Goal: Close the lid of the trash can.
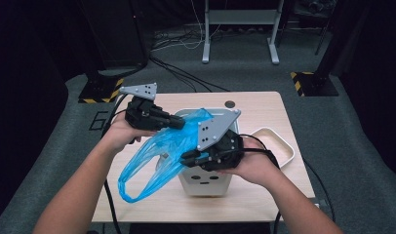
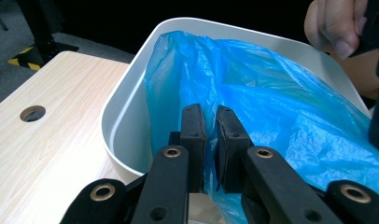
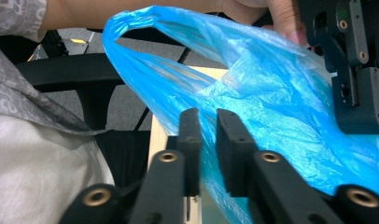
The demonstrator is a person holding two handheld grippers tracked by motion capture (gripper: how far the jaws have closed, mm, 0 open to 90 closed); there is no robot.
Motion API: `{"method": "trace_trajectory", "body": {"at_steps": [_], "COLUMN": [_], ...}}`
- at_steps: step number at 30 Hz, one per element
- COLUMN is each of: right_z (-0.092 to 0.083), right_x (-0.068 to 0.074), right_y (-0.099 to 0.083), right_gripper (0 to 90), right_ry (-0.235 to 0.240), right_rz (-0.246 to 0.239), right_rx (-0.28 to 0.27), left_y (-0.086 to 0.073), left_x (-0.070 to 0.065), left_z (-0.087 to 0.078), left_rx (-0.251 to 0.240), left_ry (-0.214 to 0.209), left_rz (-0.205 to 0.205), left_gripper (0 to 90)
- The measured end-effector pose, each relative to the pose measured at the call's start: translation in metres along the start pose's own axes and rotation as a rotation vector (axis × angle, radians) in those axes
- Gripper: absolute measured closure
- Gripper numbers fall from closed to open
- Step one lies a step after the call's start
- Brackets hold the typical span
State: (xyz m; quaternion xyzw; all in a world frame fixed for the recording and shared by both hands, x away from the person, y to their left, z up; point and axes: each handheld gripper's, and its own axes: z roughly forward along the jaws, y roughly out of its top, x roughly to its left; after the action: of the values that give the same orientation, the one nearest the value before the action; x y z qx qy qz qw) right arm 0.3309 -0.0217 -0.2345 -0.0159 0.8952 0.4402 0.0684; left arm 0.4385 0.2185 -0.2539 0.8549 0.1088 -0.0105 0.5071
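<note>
I am pinching the blue plastic bag [image 1: 159, 151] with both claws: my left gripper [image 1: 179, 122] and right gripper [image 1: 186, 158] are each clamped on its film. The bag is stretching over the white bin [image 1: 206, 183] near the table [image 1: 264, 105]'s middle, its long axis slanting and its handle loops trailing toward the table's near left corner.

Wooden table [image 1: 264, 105] with white bin [image 1: 206, 183], tray [image 1: 279, 146]

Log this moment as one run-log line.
left gripper: shut on crinkly blue plastic bag | right gripper: shut on bag | bag: part inside white rounded plastic bin
</note>
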Motion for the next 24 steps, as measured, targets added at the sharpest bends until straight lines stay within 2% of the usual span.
{"method": "trace_trajectory", "body": {"at_steps": [2, 5, 10, 14, 17, 20, 24], "right_z": [0.0, -0.001, -0.012, -0.028, -0.043, -0.053, -0.062], "right_x": [0.001, 0.001, -0.004, -0.009, -0.018, -0.024, -0.025], "right_y": [0.0, -0.001, -0.002, -0.005, -0.011, -0.018, -0.024], "right_gripper": [88.7, 89.6, 89.8, 89.9, 89.9, 89.8, 89.8], "right_ry": [0.011, 0.013, 0.029, -0.031, -0.065, -0.088, -0.081], "right_rz": [0.001, 0.01, 0.055, 0.078, 0.117, 0.138, 0.146], "right_rx": [-0.002, -0.014, -0.104, -0.185, -0.246, -0.257, -0.27], "left_y": [-0.001, -0.001, -0.002, -0.003, -0.003, -0.003, -0.002], "left_x": [0.001, 0.001, 0.0, 0.0, -0.001, -0.001, 0.0], "left_z": [0.0, -0.001, -0.001, -0.001, -0.001, -0.003, -0.009], "left_rx": [-0.002, -0.002, -0.003, 0.001, 0.005, 0.003, -0.008], "left_ry": [0.0, 0.0, -0.001, -0.007, -0.009, -0.003, 0.003], "left_rz": [-0.003, -0.002, -0.002, 0.005, 0.007, 0.009, 0.009], "left_gripper": [82.5, 82.5, 82.5, 82.5, 82.6, 83.5, 85.3]}}
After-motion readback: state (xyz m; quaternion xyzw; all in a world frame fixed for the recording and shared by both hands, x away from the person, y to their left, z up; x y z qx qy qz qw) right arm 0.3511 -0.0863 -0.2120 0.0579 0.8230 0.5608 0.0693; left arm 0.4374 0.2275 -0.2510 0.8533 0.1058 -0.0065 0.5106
